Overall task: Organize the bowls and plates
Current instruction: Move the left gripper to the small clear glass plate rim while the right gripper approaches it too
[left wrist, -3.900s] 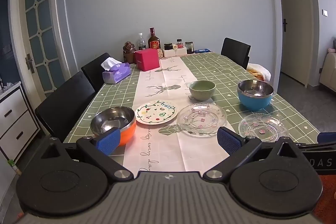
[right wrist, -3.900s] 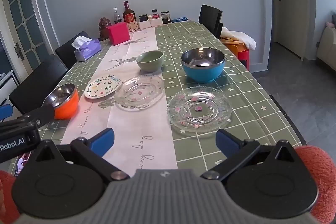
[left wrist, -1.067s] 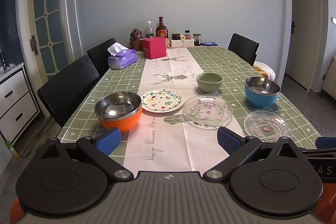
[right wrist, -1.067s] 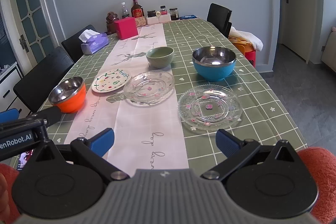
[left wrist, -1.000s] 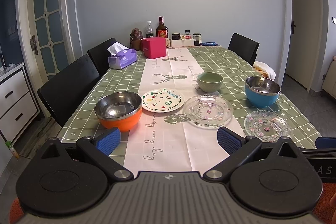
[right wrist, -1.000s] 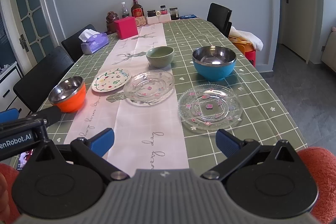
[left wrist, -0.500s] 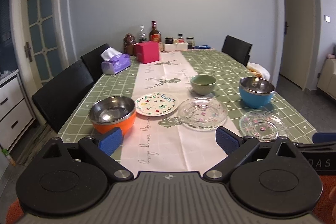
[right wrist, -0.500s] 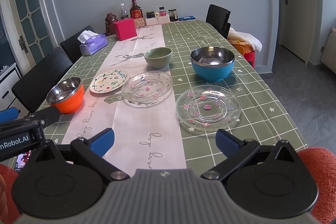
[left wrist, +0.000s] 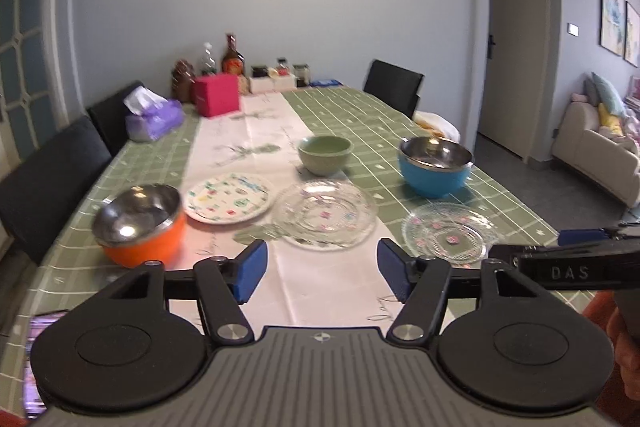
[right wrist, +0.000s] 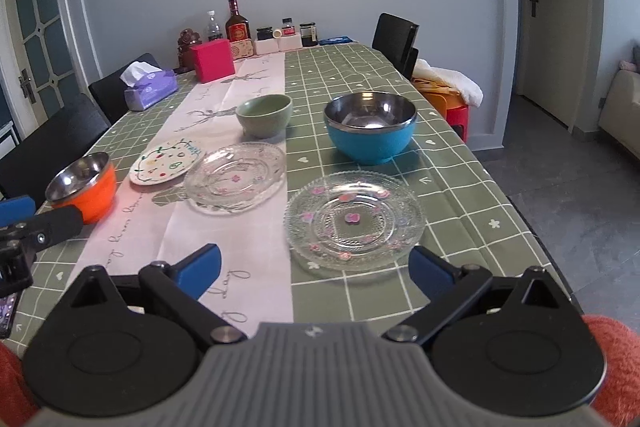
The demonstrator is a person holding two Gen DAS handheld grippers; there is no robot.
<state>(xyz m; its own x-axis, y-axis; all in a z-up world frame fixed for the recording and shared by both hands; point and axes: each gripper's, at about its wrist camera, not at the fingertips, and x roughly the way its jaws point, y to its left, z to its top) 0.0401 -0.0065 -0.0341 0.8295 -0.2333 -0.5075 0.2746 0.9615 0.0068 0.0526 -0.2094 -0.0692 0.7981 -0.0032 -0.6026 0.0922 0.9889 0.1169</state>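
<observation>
On the table stand an orange bowl (left wrist: 140, 227), a painted white plate (left wrist: 229, 197), a glass plate (left wrist: 325, 215), a second glass plate (left wrist: 450, 234), a green bowl (left wrist: 325, 155) and a blue bowl (left wrist: 434, 166). My left gripper (left wrist: 322, 273) is open and empty, low before the middle glass plate. My right gripper (right wrist: 314, 269) is open and empty, just in front of the near glass plate (right wrist: 354, 219). The right wrist view also shows the orange bowl (right wrist: 84, 187), the painted plate (right wrist: 166, 161), the middle glass plate (right wrist: 236, 177), the green bowl (right wrist: 264, 115) and the blue bowl (right wrist: 370, 131).
A pink box (right wrist: 212, 61), a tissue box (right wrist: 148, 91), bottles (right wrist: 237, 25) and jars stand at the table's far end. Black chairs (left wrist: 48, 179) line the left side, one (right wrist: 396, 37) stands at the far right. A phone (left wrist: 34, 347) lies at the near left edge.
Both grippers have moved forward and lower toward the table. The left gripper's fingers stand closer together than before, and its view has swung to the right. No dish has moved.
</observation>
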